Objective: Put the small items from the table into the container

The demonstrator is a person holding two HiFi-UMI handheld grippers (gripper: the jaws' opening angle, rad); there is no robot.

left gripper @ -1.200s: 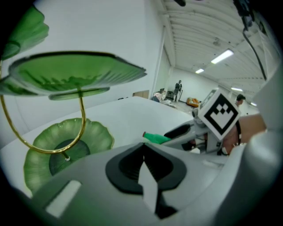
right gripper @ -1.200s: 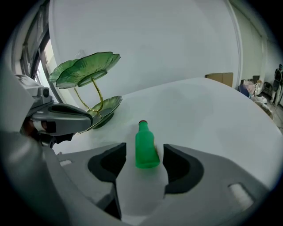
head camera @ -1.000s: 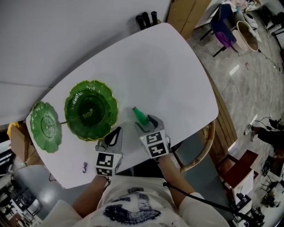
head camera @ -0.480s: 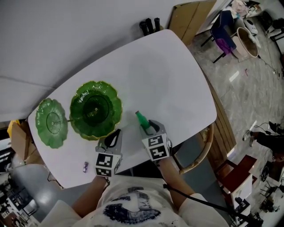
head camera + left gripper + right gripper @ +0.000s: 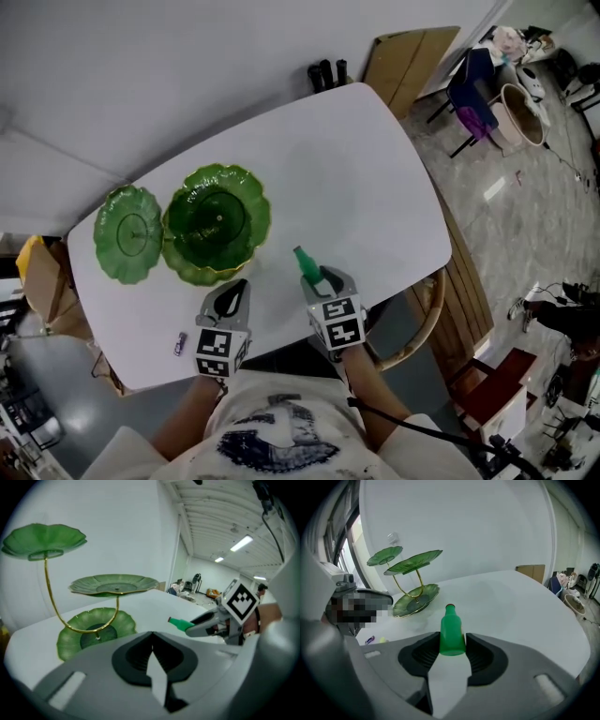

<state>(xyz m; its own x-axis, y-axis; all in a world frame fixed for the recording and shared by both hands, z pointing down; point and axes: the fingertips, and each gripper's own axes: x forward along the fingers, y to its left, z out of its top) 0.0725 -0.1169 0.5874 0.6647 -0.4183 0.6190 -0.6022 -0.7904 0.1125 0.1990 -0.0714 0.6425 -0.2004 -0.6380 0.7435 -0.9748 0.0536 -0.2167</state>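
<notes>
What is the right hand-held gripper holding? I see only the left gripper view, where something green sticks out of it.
Observer: A small green bottle; the right hand-held gripper has both jaws pressed on the bottle's base.
Operator: Do other small items lie on the table?
Observer: Yes, a small purple item lies near the table edge, beside the left hand-held gripper.
Operator: Is the bottle over the stand?
Observer: No. The head view shows it over bare table, right of the green leaf stand.

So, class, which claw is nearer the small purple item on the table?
Left. The left claw is just right of the purple item in the head view; the right claw, holding the green bottle, is farther right.
</notes>
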